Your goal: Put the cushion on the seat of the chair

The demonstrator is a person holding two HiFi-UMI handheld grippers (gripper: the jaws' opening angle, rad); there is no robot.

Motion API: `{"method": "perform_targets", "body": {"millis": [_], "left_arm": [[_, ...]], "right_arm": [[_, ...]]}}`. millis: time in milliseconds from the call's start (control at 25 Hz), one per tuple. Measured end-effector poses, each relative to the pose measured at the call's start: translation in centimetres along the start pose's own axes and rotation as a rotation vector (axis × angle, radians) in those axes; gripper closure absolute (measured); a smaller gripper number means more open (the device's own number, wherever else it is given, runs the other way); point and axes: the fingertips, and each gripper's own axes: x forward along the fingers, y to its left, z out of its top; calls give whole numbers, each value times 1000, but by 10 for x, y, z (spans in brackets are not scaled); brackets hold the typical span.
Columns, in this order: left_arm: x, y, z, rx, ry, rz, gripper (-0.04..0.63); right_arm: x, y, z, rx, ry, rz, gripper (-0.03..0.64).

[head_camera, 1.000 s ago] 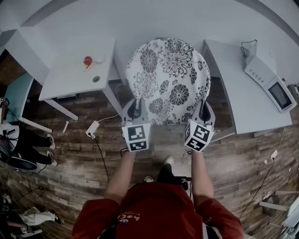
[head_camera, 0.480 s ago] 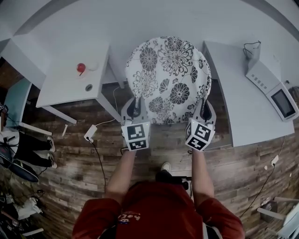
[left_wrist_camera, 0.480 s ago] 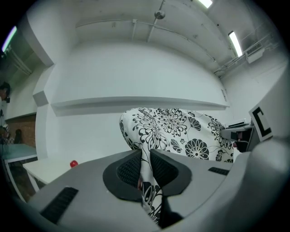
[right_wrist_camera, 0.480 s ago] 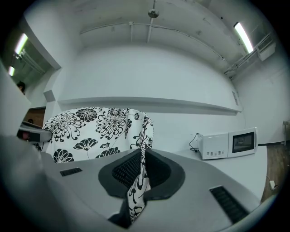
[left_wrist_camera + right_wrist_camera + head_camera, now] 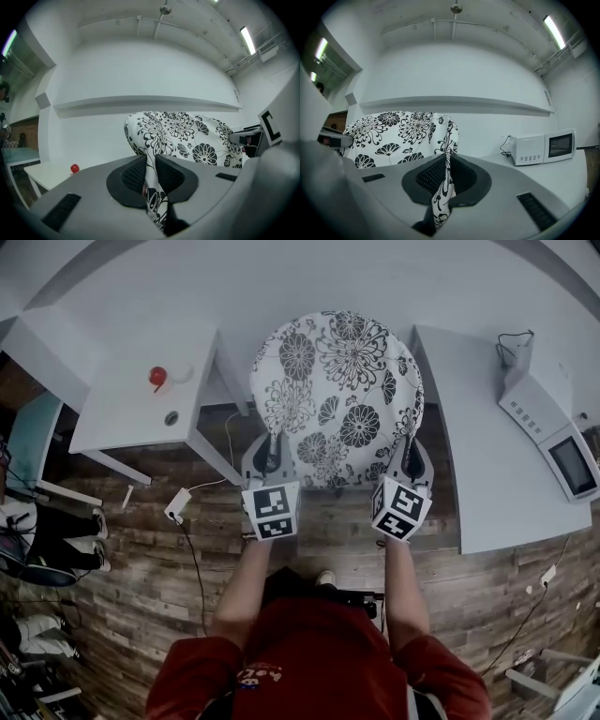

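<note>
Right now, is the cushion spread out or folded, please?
Spread out: left tongs and right tongs hold the cushion by opposite edges.

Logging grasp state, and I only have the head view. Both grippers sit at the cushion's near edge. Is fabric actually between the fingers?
Observer: Yes for the left gripper. The edge of the cushion is pinched between its fingers, and the fabric runs through the whole gap.
Operator: Right one?
Observer: The right gripper is the same. A fold of the floral edge is clamped there and comes out toward the camera.
Operator: Where are they aimed?
Observer: Level to slightly upward. The right gripper view looks at the white wall, with a ceiling strip light above it.
</note>
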Motion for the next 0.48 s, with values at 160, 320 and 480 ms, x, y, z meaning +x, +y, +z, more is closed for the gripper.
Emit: {"method": "perform_targets", "body": {"millis": [160,320,480], "left_arm": [[11,0,-9,-7,9,4,538],[16,4,-13,-18,1,-3,538],[21,4,-15,-26,-4,-19,538]], "right_arm": [[10,1,-8,-3,6,6,572],[13,5,-10,-16,5,0,572],[13,5,-12,-29,8,-16,572]]}}
